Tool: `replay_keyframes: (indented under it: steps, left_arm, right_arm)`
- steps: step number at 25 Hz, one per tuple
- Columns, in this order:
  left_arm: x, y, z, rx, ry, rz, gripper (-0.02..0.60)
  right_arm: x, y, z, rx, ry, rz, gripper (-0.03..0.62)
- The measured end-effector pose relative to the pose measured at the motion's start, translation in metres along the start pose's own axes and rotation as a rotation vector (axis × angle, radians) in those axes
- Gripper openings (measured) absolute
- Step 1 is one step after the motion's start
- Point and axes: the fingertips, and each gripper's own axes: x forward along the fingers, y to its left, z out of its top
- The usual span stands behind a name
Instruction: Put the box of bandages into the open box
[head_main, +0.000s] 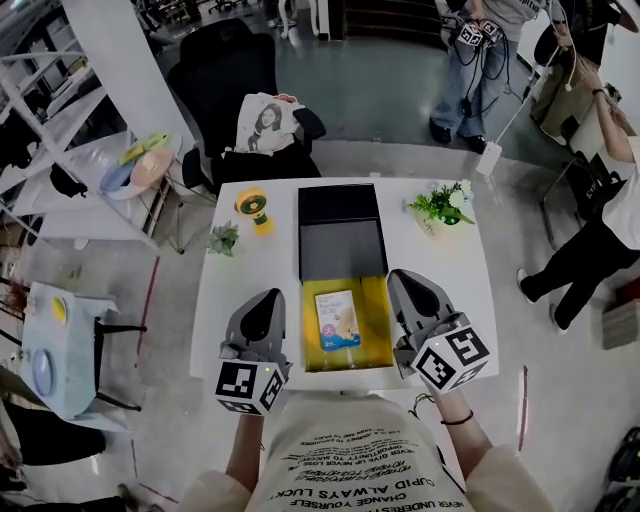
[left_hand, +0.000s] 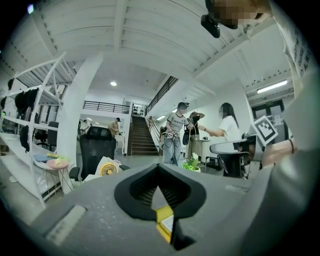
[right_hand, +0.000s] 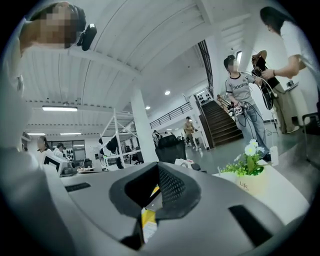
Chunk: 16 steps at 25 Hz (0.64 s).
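Held left gripper and right gripper clear on either side of the box, both claws pressed together on nothing, likely because the bandages already lay flat inside its yellow half.

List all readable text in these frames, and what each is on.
"CUPID ALWAYS LUCK", upside down, on the person's shirt; the shirt's other lines are too blurred to read.
"Life" on the plant pot.
Print on the bandage box: too small to read.
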Motion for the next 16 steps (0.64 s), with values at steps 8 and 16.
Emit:
replay_keyframes:
  steps: [8,16]
  left_arm:
    - [0.0027,0.0023,-0.0008,0.002,0.011,0.006,0.021]
    - [0.0035,0.0042,-0.0023,0.01,0.019,0.01,0.021]
  right_arm:
    - [0.0025,-0.0051,0.0004,-0.018,0.016,-0.027,0.005]
    - [0.0012,-0.0094,-0.0006,-0.042,0.018,-0.043,0.004]
